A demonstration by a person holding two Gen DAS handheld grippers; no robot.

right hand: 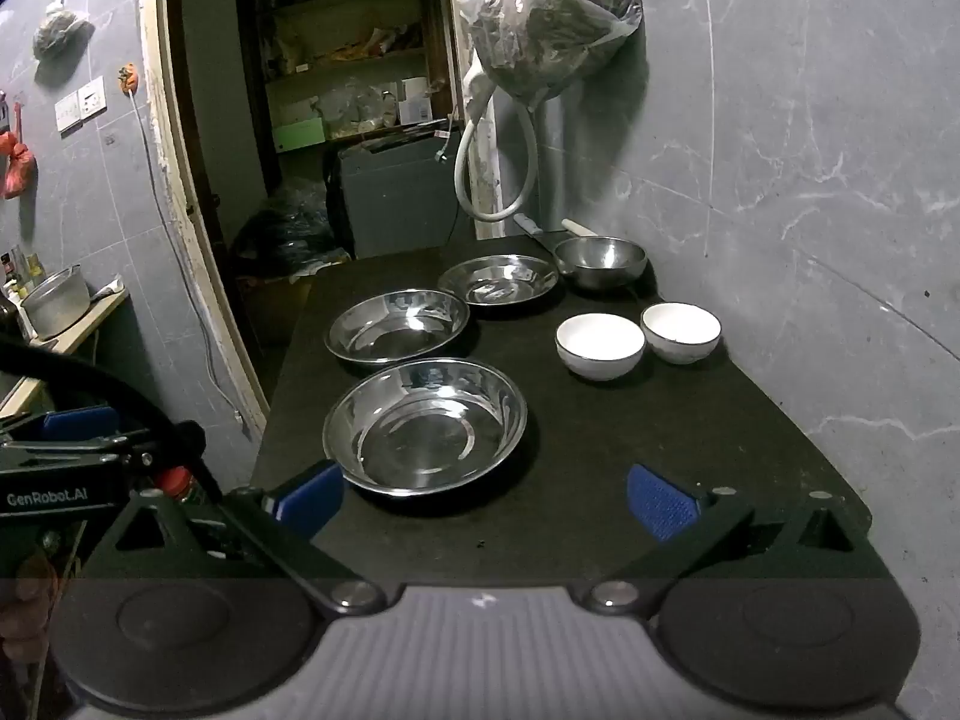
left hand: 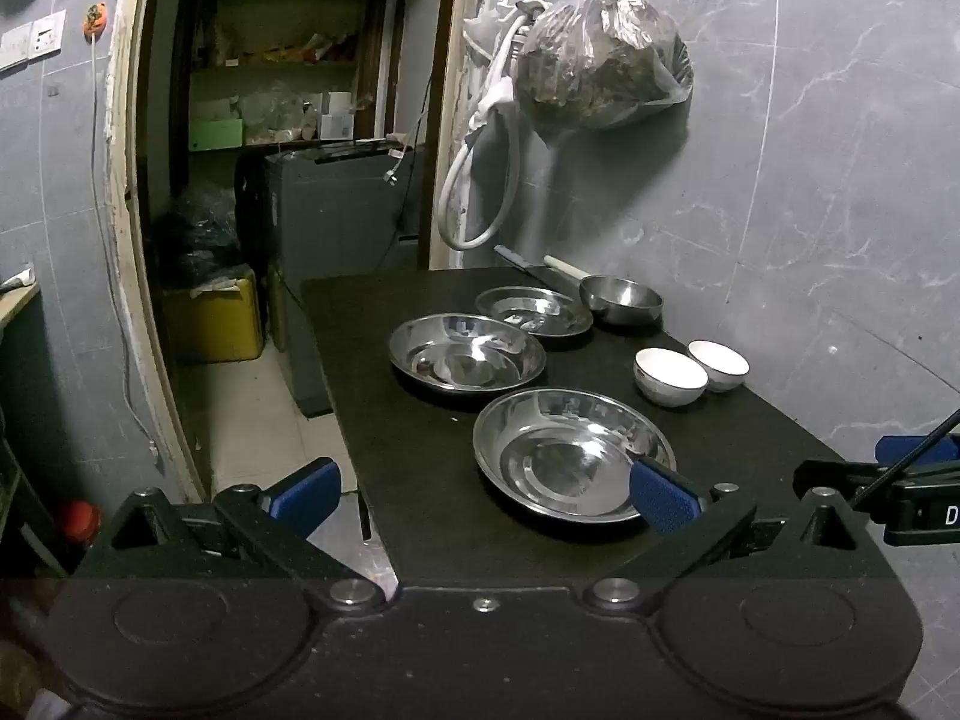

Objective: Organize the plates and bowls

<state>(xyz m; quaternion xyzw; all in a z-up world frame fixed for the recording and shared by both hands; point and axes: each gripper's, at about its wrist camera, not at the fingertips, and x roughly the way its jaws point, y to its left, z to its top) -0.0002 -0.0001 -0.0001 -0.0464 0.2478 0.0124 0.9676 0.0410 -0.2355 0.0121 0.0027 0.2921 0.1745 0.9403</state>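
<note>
Three steel plates lie on the black table (right hand: 600,480): a near plate (right hand: 425,425) (left hand: 573,455), a middle plate (right hand: 397,325) (left hand: 467,352) and a far plate (right hand: 498,279) (left hand: 534,311). A steel bowl (right hand: 600,263) (left hand: 621,298) stands at the back by the wall. Two white bowls (right hand: 600,344) (right hand: 680,331) (left hand: 670,375) (left hand: 718,365) sit side by side on the right. My left gripper (left hand: 483,498) is open at the table's near left corner, its right pad over the near plate's rim. My right gripper (right hand: 487,498) is open just in front of the near plate, holding nothing.
A knife (right hand: 531,227) and a pale handle (right hand: 579,229) lie at the table's far edge. A plastic bag (right hand: 549,18) and a white hose (right hand: 495,180) hang on the grey wall. A doorway (left hand: 288,150) to the left opens onto shelves, a grey appliance and a yellow container (left hand: 213,318).
</note>
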